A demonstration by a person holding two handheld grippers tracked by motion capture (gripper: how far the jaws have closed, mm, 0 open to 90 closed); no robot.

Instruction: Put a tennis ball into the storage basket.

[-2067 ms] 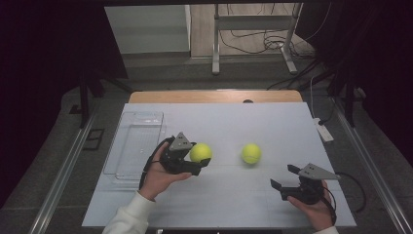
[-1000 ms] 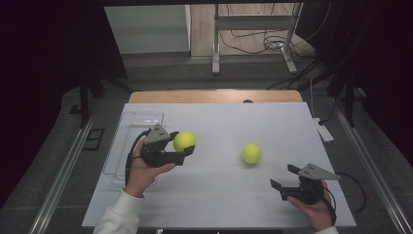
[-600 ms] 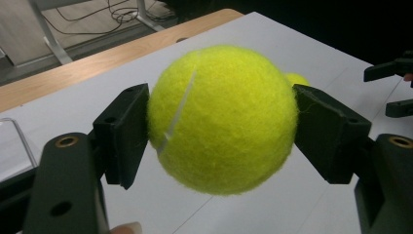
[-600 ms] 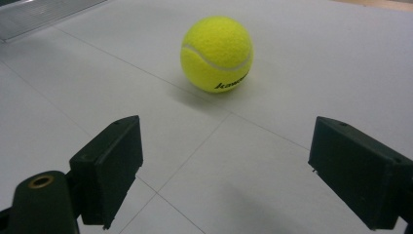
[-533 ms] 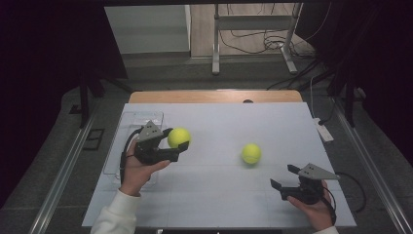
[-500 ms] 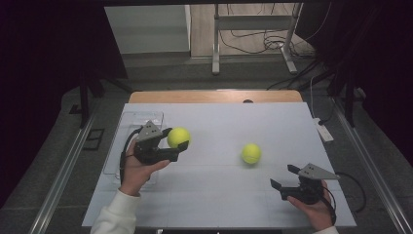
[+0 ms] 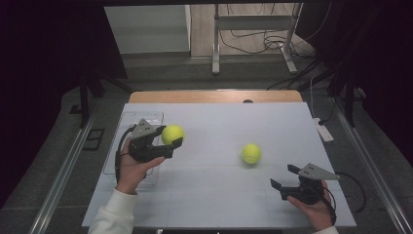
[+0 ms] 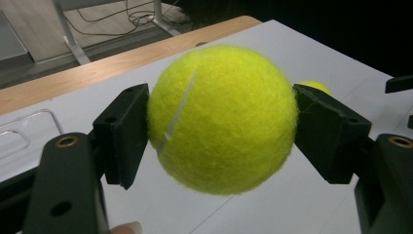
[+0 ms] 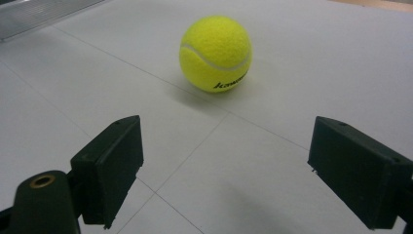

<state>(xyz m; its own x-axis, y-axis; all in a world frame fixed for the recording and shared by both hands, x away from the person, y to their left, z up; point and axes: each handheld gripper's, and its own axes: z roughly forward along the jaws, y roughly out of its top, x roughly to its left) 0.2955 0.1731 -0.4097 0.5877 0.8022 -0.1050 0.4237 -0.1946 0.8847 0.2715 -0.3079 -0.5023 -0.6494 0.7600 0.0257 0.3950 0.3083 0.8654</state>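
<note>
A yellow tennis ball (image 7: pixel 172 133) hangs above the white table, at its left side, with my left gripper (image 7: pixel 171 138) shut on it. In the left gripper view the ball (image 8: pixel 221 117) sits squeezed between both black pads (image 8: pixel 122 131). A second tennis ball (image 7: pixel 251 153) rests on the table right of centre. My right gripper (image 7: pixel 283 176) stands open low over the table's front right, a short way in front of that ball. In the right gripper view that ball (image 9: pixel 215 52) lies beyond the wide-apart jaws, with nothing between them.
A clear plastic tray (image 7: pixel 127 122) lies on the table's left side, just under and behind my left hand. The white table top (image 7: pixel 219 195) ends in a wooden strip (image 7: pixel 214 96) at the far edge. A white power strip (image 7: pixel 322 129) lies off the right edge.
My left gripper has carried its ball leftward and a little farther away, over to the clear tray's edge. The right gripper and the second ball have stayed where they were.
</note>
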